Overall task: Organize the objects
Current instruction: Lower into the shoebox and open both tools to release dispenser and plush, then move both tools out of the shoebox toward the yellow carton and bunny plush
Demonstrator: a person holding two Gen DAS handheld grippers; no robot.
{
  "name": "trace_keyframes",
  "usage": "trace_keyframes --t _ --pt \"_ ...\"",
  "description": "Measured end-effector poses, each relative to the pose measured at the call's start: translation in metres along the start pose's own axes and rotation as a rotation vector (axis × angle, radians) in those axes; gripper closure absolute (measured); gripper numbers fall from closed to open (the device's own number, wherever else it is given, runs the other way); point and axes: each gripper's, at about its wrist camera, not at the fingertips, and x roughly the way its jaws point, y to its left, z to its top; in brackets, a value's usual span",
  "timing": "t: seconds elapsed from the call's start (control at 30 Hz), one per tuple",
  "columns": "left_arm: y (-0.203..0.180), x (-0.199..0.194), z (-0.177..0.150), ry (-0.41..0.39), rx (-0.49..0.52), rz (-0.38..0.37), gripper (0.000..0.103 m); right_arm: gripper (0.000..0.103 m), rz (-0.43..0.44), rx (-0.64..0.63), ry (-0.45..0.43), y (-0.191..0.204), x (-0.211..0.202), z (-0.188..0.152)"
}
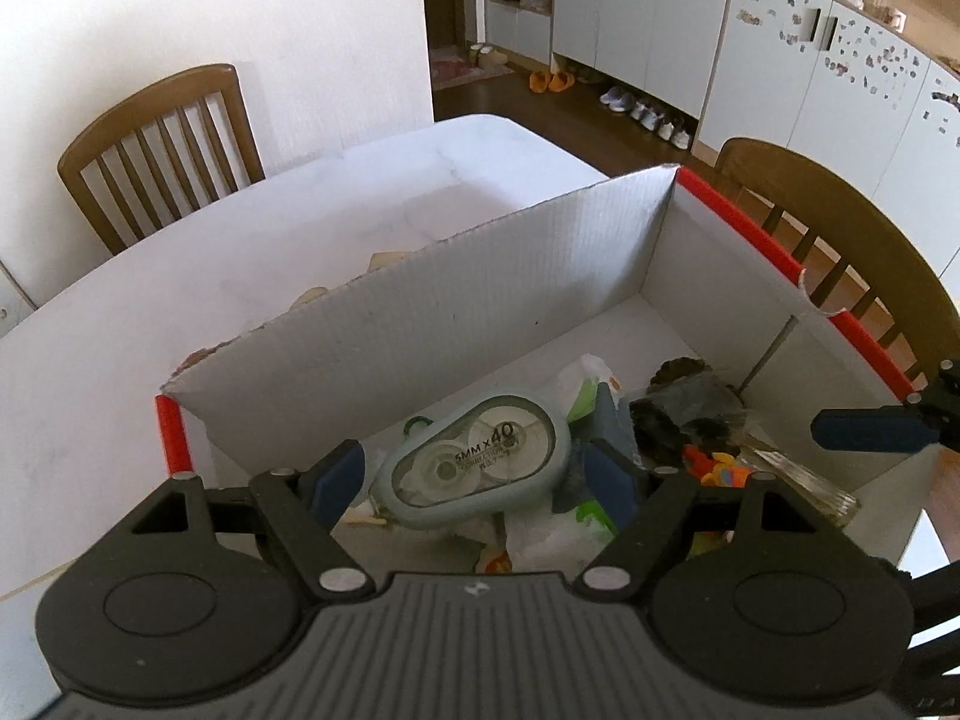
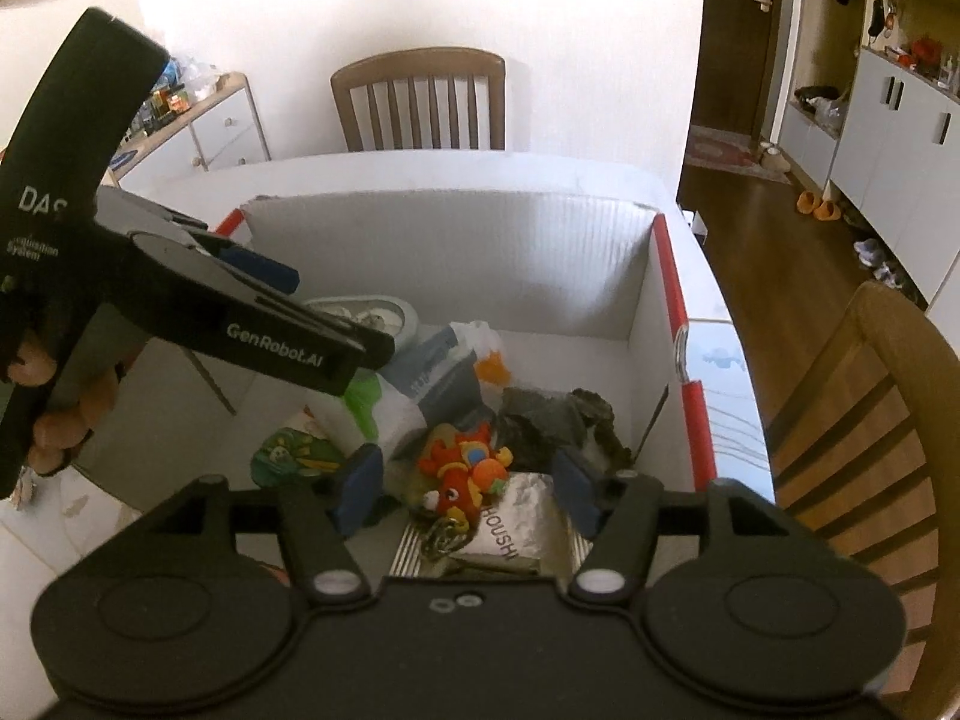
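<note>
A white cardboard box (image 1: 450, 312) with red edges stands on the white table (image 1: 240, 252). Inside it lies a grey correction tape dispenser (image 1: 480, 465), between the blue pads of my left gripper (image 1: 474, 480). A gap shows on both sides, so that gripper is open. My right gripper (image 2: 468, 492) is open around an orange plush keychain (image 2: 465, 465), and neither pad touches it. The keychain rests on a silvery packet (image 2: 522, 525). The correction tape (image 2: 375, 312) also shows in the right wrist view, partly hidden by the left gripper's finger (image 2: 258, 267).
The box (image 2: 450, 252) also holds white and green plastic bags (image 2: 372, 414), a green toy (image 2: 294, 456) and a dark crumpled lump (image 2: 552, 420). Wooden chairs (image 1: 162, 150) (image 2: 870, 420) stand around the table. A hand (image 2: 54, 396) holds the left tool.
</note>
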Motion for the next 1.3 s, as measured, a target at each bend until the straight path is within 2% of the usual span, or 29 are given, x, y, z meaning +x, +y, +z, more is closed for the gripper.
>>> trace_keyframes --t 0.1,0.2,0.43,0.67,0.73,0.8,0.87,0.93,0.97,1.3 --pt "0.002 -0.009 -0.002 -0.016 -0.007 -0.003 0.023 0.037 0.005 -0.005 -0.016 0.002 -0.007 0.0" --pt "0.004 -0.019 -0.004 -0.037 -0.011 0.0 0.017 0.033 0.005 -0.009 -0.029 0.004 -0.013 0.001" --pt "0.01 -0.044 -0.011 -0.083 -0.043 -0.015 0.017 0.03 0.019 -0.029 -0.062 0.012 -0.028 0.003" --pt "0.018 -0.074 -0.021 -0.132 -0.051 -0.072 0.017 0.029 0.019 -0.054 -0.088 0.027 -0.042 0.007" --pt "0.02 -0.082 -0.024 -0.148 -0.05 -0.088 0.012 0.026 0.021 -0.065 -0.095 0.033 -0.047 0.007" --pt "0.025 -0.09 -0.028 -0.165 -0.055 -0.105 0.011 0.025 0.019 -0.071 -0.101 0.04 -0.051 0.007" --pt "0.031 -0.096 -0.032 -0.176 -0.063 -0.12 0.01 0.023 0.02 -0.069 -0.108 0.047 -0.054 0.008" --pt "0.038 -0.102 -0.037 -0.185 -0.075 -0.13 0.002 0.022 0.022 -0.064 -0.115 0.054 -0.057 0.009" --pt "0.043 -0.106 -0.04 -0.191 -0.081 -0.137 0.002 0.021 0.024 -0.062 -0.119 0.057 -0.059 0.008" --pt "0.102 -0.136 -0.073 -0.211 -0.138 -0.156 0.001 0.012 0.056 -0.021 -0.145 0.098 -0.065 0.006"
